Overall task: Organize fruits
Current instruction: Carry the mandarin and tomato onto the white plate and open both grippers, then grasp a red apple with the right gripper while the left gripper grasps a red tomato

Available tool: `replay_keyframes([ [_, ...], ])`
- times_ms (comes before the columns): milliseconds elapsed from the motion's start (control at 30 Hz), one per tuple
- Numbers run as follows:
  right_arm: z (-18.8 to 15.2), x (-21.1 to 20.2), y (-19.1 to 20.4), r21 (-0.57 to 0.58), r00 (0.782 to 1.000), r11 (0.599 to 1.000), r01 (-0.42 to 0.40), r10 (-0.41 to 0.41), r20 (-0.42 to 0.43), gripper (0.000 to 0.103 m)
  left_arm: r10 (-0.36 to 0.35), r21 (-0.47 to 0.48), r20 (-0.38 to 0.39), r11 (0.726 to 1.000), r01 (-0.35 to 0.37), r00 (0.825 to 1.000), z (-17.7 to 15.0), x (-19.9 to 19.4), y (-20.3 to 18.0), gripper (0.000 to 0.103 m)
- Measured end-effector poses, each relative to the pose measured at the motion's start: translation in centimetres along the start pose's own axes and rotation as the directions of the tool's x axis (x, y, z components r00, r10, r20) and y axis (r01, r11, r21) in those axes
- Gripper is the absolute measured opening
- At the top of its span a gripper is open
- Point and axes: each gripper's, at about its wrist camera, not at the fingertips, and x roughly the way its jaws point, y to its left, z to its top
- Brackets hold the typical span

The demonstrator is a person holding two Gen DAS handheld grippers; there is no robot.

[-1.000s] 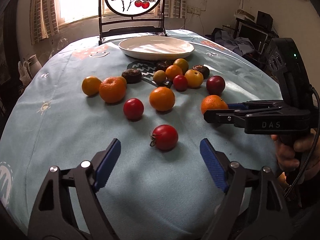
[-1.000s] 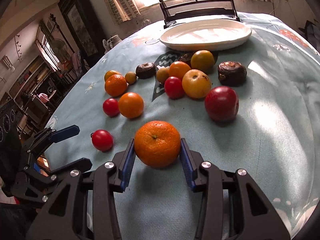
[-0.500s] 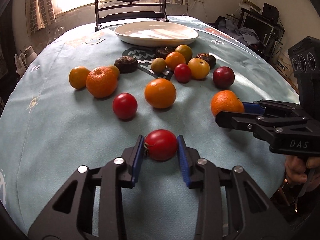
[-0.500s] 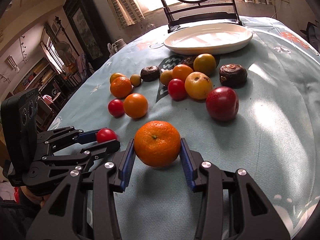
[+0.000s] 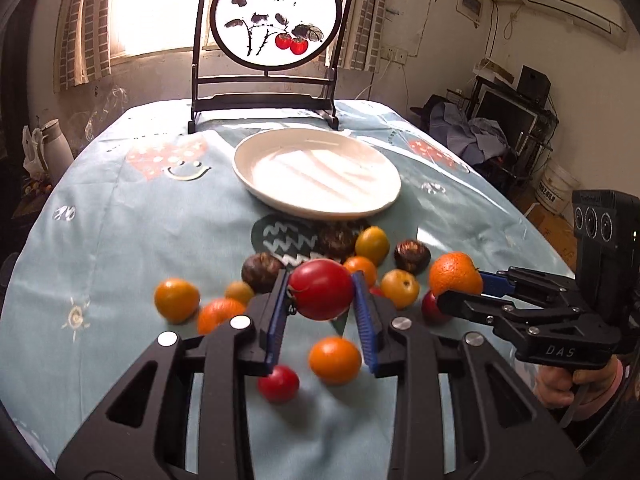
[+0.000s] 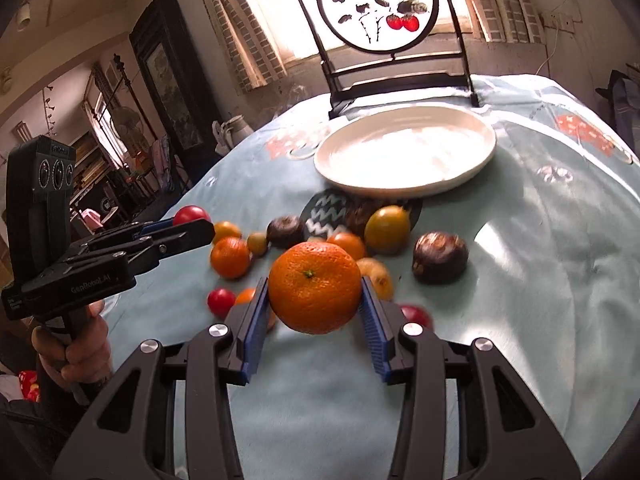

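Note:
My left gripper (image 5: 320,296) is shut on a red tomato (image 5: 321,294) and holds it above the table. My right gripper (image 6: 314,294) is shut on a large orange (image 6: 315,287), also lifted; it shows in the left wrist view (image 5: 455,278) at the right. A white plate (image 5: 384,200) lies empty at the back of the table, also in the right wrist view (image 6: 332,168). Several loose fruits lie below the grippers: oranges (image 5: 335,360), a small red tomato (image 5: 278,383), yellow fruits (image 5: 372,245) and dark brown fruits (image 6: 440,257).
A light blue tablecloth (image 5: 120,232) covers the round table. A black stand with a round painted panel (image 5: 276,24) stands behind the plate. The table edge curves away at left and right, with room furniture beyond.
Both grippers have risen off the table with their fruit and moved forward toward the plate. One second ago the left gripper was open around the tomato, then it shut on it.

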Motion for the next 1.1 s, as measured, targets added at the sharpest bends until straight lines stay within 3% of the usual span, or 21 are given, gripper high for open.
replay_keyframes([
  [100, 4.5, 2.1, -2.5, 0.019, 0.995, 0.995, 0.095, -0.096, 0.028, 0.044, 0.025, -0.012, -0.02, 1.0, -0.025, 0.999, 5.0, 4.0, 0.5, 0.032],
  [233, 8.7, 6.9, -6.1, 0.028, 0.984, 0.984, 0.176, -0.176, -0.022, 0.044, 0.056, -0.049, -0.124, 0.997, -0.063, 0.991, 8.9, 10.6, 1.5, 0.032],
  [300, 9.8, 9.0, -7.5, 0.012, 0.975, 0.976, 0.216, -0.216, -0.049, 0.044, 0.075, -0.074, -0.172, 0.993, -0.089, 0.982, 9.7, 13.4, 2.1, 0.032],
  [433, 10.2, 11.5, -9.6, 0.036, 0.979, 0.982, 0.185, -0.18, -0.1, 0.044, 0.077, -0.139, -0.227, 0.984, -0.11, 0.971, 9.9, 17.3, 3.2, 0.032],
  [567, 10.0, 12.0, -9.5, 0.019, 0.978, 0.983, 0.185, -0.182, -0.101, 0.047, 0.128, -0.087, -0.248, 0.984, -0.154, 0.96, 9.8, 19.1, 2.5, 0.035],
  [633, 10.0, 11.6, -9.1, 0.01, 0.977, 0.981, 0.193, -0.192, -0.089, 0.052, 0.158, -0.084, -0.245, 0.979, -0.183, 0.956, 9.6, 18.7, 2.5, 0.078],
  [700, 10.1, 10.5, -8.9, 0.016, 0.98, 0.983, 0.185, -0.183, -0.075, 0.053, 0.163, -0.094, -0.197, 0.978, -0.184, 0.967, 10.0, 16.8, 2.5, 0.08],
  [800, 9.9, 8.2, -8.5, 0.039, 0.988, 0.988, 0.149, -0.148, -0.032, 0.053, 0.156, -0.129, -0.103, 0.977, -0.169, 0.982, 10.2, 12.5, 2.6, 0.098],
  [867, 9.5, 6.9, -7.9, 0.043, 0.989, 0.988, 0.147, -0.147, -0.001, 0.053, 0.19, -0.152, -0.045, 0.969, -0.194, 0.981, 9.5, 10.0, 2.8, 0.099],
  [1000, 7.4, 5.1, -6.8, 0.037, 0.991, 0.99, 0.135, -0.135, 0.006, 0.054, 0.181, -0.151, -0.037, 0.971, -0.185, 0.983, 6.5, 7.1, 3.3, 0.099],
  [1033, 6.7, 4.7, -6.6, 0.034, 0.991, 0.99, 0.134, -0.134, 0.004, 0.057, 0.178, -0.15, -0.044, 0.972, -0.182, 0.983, 5.4, 6.6, 3.3, 0.099],
  [1067, 5.9, 4.4, -6.3, 0.034, 0.99, 0.989, 0.143, -0.143, 0.002, 0.07, 0.169, -0.143, -0.044, 0.974, -0.173, 0.985, 4.5, 6.1, 3.4, 0.099],
  [1100, 5.2, 4.1, -6.0, 0.04, 0.989, 0.988, 0.15, -0.151, 0.006, 0.071, 0.153, -0.133, -0.033, 0.979, -0.156, 0.988, 3.5, 5.5, 3.3, 0.099],
])
